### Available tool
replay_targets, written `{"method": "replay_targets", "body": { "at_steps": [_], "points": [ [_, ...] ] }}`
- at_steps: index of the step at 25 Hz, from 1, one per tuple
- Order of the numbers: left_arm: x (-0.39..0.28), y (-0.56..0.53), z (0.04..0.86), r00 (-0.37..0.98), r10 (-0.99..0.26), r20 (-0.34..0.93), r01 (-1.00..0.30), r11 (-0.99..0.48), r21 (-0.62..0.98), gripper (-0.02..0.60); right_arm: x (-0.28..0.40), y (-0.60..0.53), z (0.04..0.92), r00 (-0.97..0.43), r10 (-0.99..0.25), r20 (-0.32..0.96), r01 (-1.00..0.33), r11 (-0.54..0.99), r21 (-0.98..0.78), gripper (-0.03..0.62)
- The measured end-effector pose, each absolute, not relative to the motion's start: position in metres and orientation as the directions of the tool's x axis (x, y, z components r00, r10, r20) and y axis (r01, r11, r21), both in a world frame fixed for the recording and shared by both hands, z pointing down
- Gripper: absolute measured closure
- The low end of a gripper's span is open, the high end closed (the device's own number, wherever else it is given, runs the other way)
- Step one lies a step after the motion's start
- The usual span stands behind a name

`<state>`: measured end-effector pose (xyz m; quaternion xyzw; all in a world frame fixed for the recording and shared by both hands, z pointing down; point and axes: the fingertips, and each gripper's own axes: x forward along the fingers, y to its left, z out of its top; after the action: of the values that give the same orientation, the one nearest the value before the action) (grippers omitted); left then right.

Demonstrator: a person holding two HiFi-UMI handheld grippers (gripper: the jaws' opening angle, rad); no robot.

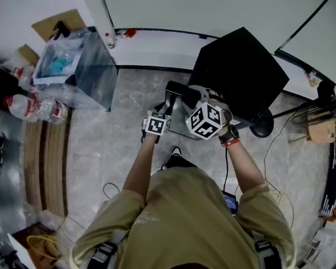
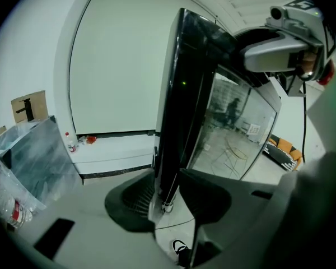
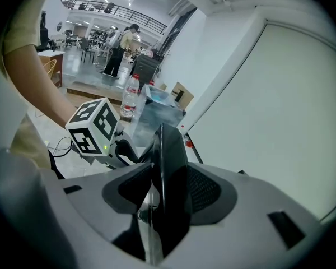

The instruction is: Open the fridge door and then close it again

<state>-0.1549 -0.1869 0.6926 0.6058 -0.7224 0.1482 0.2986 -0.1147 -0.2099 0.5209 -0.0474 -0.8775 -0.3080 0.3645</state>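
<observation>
Left gripper point(image 2: 167, 198) and right gripper point(image 3: 162, 198) both pinched the fridge door point(image 2: 176, 105) edge, which ran 12-to-6. The fridge cabinet point(image 1: 241, 72) lay at 1 o'clock.

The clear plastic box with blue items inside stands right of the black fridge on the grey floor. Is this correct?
No. The clear plastic box stands left of the black fridge, not right, on the grey floor; the head view shows this.

Black fridge point(image 1: 241, 72), clear bin point(image 1: 81, 72) on floor point(image 1: 126, 122)
</observation>
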Motion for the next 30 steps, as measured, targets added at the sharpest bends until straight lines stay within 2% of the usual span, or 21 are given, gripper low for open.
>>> {"method": "replay_targets", "body": {
  "at_steps": [9,30],
  "points": [
    [-0.169,-0.224,0.693,-0.031,-0.786,0.618,-0.976,0.158,0.153,0.451,-0.127,-0.243,0.522,-0.715,-0.146,0.683,0.270,0.844,0.463,0.388],
    [-0.191,-0.295,0.695,0.147,-0.740,0.656,-0.989,-0.085,0.125,0.451,-0.145,-0.306,0.523,-0.671,-0.310,0.674,0.088,0.869,0.488,0.387]
  ]
}}
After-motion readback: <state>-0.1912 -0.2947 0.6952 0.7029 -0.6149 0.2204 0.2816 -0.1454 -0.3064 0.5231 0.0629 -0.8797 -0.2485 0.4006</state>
